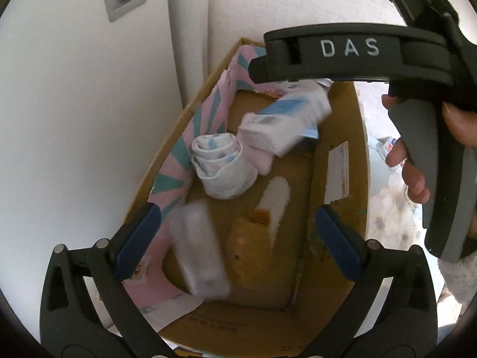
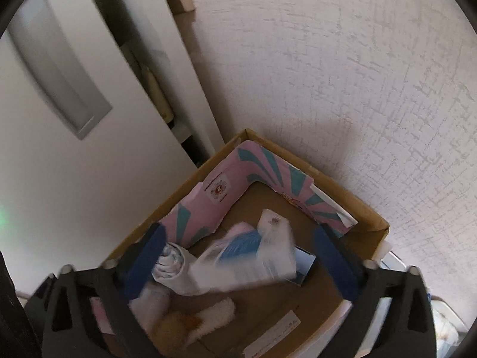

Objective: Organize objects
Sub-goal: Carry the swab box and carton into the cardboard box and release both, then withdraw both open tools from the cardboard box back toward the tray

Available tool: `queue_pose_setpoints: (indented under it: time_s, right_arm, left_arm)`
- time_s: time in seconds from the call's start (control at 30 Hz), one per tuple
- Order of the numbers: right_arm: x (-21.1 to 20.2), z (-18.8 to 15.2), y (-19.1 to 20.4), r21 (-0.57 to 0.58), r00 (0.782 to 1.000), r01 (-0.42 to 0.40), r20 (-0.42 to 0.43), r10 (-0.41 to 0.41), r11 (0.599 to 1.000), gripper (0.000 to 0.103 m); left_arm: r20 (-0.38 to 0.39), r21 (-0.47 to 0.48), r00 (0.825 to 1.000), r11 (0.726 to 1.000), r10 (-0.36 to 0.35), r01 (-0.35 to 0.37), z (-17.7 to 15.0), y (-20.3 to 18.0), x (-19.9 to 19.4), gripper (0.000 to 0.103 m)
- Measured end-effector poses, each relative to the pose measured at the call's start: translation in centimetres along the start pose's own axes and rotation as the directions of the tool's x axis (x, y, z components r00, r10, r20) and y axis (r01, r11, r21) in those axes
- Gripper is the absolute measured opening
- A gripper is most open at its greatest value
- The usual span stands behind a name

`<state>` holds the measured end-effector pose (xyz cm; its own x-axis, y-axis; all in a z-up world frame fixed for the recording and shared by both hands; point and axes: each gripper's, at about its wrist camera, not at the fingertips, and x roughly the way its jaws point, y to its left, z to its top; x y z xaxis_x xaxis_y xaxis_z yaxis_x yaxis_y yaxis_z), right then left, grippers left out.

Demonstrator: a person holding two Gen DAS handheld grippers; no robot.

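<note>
A cardboard box [image 1: 362, 125] stands in a wall corner and also shows in the right wrist view [image 2: 369, 217]. Inside lie a rolled white cloth [image 1: 222, 165], a white and blue package [image 1: 286, 119], a long white box [image 1: 198, 253], a yellow plush toy [image 1: 250, 247] and a white fluffy item [image 1: 275, 203]. My left gripper [image 1: 238, 241] is open and empty above the box. My right gripper [image 2: 241, 265] is open and empty above the blurred white and blue package [image 2: 247, 256], beside the rolled cloth [image 2: 173, 265]. The right tool body [image 1: 351, 56] crosses the top of the left wrist view.
Pink and teal printed cardboard [image 2: 268, 167] lines the box's inner walls. A white cabinet door with a recessed handle [image 2: 56, 77] stands to the left. A textured white wall [image 2: 342, 74] stands behind the box. Floral fabric [image 1: 390, 208] lies to the right.
</note>
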<state>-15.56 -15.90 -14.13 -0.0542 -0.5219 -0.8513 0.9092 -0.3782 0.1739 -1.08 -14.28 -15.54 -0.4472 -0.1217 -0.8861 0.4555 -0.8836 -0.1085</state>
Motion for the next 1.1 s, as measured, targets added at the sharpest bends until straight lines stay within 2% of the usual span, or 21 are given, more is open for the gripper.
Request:
queue_pose_setpoints:
  time_s: [0.5,0.67,1.1]
  right_arm:
    - [-0.8,-0.9,0.0,0.01,1.0,-0.017,-0.013,0.017,1.0,0.102]
    - [-1.8,-1.1,0.7,-0.013,1.0,-0.005,0.005,0.005,1.0,0.102]
    - [-6.3,-2.0,1.4,-0.039,0.997,0.031,0.077,-0.028,0.999,0.102]
  left_arm:
    - [-0.004,-0.027,1.0,0.999,-0.024,0.024,-1.3,0.3,-0.9,0.103]
    - [0.013,-0.033,0.999,0.999,-0.032,0.033,-0.6,2.4,-2.6,0.103]
    - [0.086,-0.006,0.995,0.999,-0.052,0.052,0.6,1.7,-6.1,0.103]
